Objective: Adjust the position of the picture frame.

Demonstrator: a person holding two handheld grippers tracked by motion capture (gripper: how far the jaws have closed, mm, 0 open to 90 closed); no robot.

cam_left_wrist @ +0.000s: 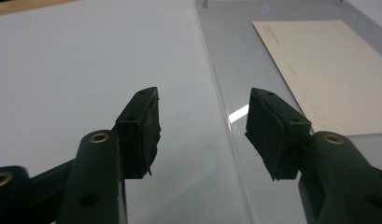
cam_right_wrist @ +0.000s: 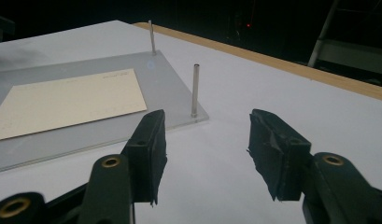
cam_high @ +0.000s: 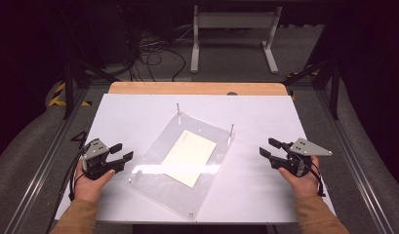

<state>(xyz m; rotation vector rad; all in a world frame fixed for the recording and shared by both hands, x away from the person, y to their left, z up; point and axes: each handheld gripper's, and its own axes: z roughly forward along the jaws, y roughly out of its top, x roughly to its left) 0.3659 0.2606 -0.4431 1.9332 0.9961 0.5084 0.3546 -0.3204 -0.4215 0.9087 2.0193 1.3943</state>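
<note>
Clear acrylic forms the flat rectangular plate (cam_high: 153, 183) lying skewed at the centre of the white table (cam_high: 260, 195). A cream card (cam_high: 189, 157), matte and rectangular with faint print, lies flat on the plate. I see two thin metal pins (cam_right_wrist: 195, 91) standing upright at the plate's far corners. My left gripper (cam_high: 120, 152) sits just beside the plate's left edge, jaws spread with nothing between them. My right gripper (cam_high: 269, 147) sits to the right of the plate, apart from it, jaws likewise spread and empty. A wooden strip (cam_high: 197, 88) borders the table's far edge.
</note>
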